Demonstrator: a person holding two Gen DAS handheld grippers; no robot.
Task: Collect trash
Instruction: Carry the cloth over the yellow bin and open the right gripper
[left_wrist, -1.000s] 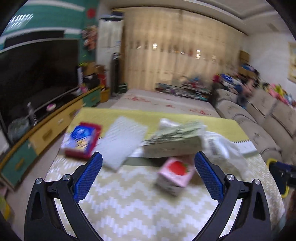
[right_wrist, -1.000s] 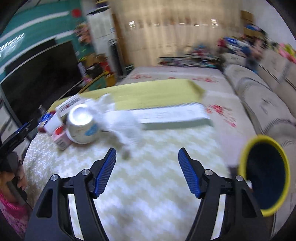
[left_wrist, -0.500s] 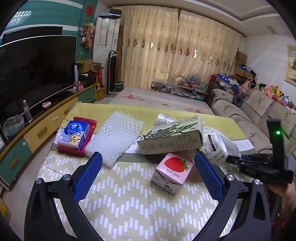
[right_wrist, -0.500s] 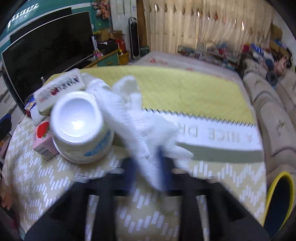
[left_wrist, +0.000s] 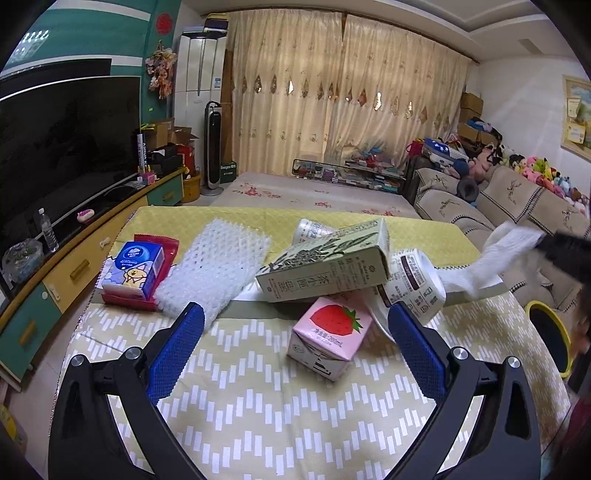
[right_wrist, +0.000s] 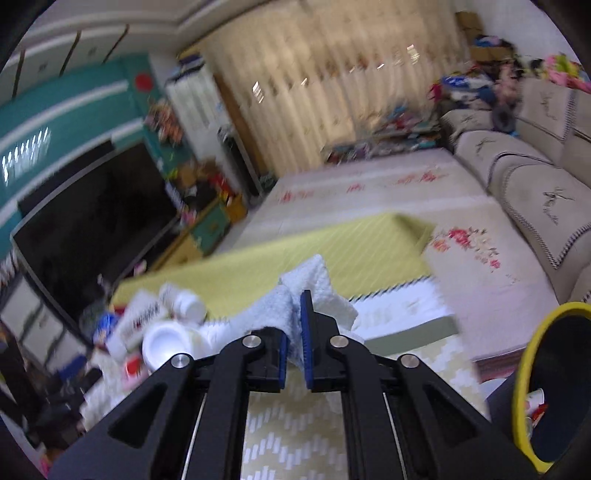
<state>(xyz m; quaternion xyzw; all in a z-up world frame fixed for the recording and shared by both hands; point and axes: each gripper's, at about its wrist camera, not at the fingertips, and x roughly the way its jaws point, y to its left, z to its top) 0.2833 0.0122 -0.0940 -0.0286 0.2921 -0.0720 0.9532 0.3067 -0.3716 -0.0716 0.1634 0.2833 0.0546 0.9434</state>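
My right gripper is shut on a white paper towel and holds it lifted above the table; in the left wrist view the towel hangs at the right with the blurred gripper. My left gripper is open and empty, low over the table in front of a pink strawberry milk carton. Behind the carton lie a green tea carton, a white cup, a white foam net and a blue tissue pack. A yellow-rimmed trash bin stands at the right.
The table carries a yellow-green patterned cloth. A TV and low cabinet run along the left. A sofa stands at the right. The bin also shows beside the table's right edge in the left wrist view.
My right gripper has closed on the paper towel and lifted it up and away from the white cup. My left gripper has stayed open and nearly still.
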